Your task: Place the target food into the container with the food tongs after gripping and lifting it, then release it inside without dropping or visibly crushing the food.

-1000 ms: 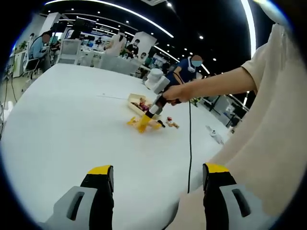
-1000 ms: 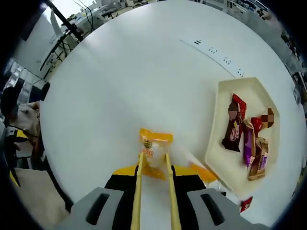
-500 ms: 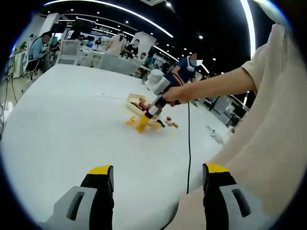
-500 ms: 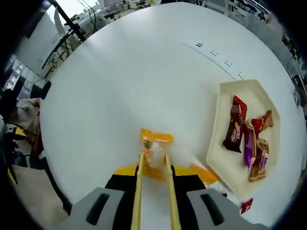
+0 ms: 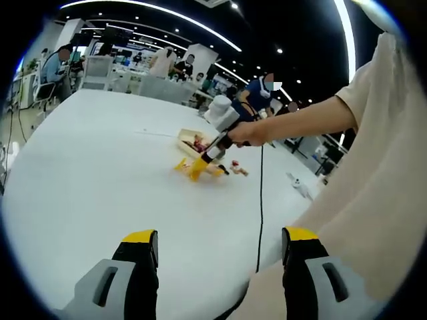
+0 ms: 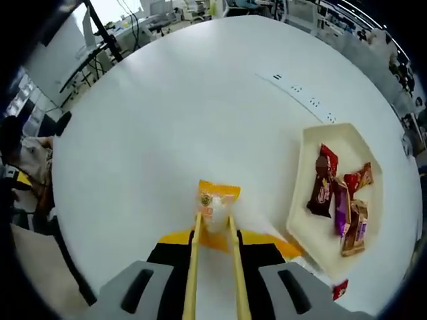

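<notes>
The right hand-held gripper (image 6: 213,223) is clamped on yellow food tongs (image 6: 192,267), and the tongs pinch an orange snack packet (image 6: 216,203) between their tips, above the white bench (image 6: 167,120). The packet has a small round logo, but its writing is too small to read. To the right sits a cream tray (image 6: 308,193) with red, brown and purple wrapped snacks (image 6: 337,203). One red snack (image 6: 339,289) lies outside it. The left hand-held gripper (image 5: 217,260) has its jaws wide apart, holding nothing.
</notes>
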Action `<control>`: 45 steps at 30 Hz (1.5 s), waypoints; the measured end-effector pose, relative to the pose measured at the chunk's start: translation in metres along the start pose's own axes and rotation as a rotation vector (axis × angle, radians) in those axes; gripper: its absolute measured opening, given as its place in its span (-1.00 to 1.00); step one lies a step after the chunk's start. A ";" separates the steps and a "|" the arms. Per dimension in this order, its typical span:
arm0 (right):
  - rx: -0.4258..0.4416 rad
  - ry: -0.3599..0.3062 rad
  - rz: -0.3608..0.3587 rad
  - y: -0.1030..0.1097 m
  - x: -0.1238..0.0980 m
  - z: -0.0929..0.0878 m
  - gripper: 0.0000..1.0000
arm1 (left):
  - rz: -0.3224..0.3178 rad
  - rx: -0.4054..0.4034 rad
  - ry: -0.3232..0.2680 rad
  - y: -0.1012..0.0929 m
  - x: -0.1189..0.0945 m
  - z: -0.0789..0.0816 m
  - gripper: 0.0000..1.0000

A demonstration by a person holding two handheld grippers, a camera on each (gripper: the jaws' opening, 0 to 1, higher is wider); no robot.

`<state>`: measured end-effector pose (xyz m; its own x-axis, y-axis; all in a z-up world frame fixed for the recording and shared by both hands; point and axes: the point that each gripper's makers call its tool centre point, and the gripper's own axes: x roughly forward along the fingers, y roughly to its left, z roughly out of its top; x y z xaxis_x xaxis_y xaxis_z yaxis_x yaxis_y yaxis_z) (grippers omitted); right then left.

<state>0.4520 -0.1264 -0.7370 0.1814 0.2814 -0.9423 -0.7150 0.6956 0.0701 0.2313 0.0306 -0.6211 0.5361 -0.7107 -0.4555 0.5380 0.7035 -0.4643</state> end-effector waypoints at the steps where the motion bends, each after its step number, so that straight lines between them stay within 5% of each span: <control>1: -0.001 -0.005 0.005 0.002 -0.001 0.001 -0.51 | 0.001 0.000 0.001 0.000 -0.001 0.000 0.51; 18: 0.053 -0.068 0.030 0.004 -0.022 0.009 -0.52 | -0.013 0.015 -0.005 -0.007 0.002 0.001 0.51; 45: 0.078 -0.212 0.002 -0.024 -0.070 0.022 -0.51 | -0.029 0.059 -0.010 -0.035 0.015 0.005 0.51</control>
<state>0.4712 -0.1480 -0.6650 0.3240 0.4097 -0.8528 -0.6627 0.7415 0.1044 0.2237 -0.0047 -0.6078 0.5264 -0.7309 -0.4344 0.5908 0.6819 -0.4313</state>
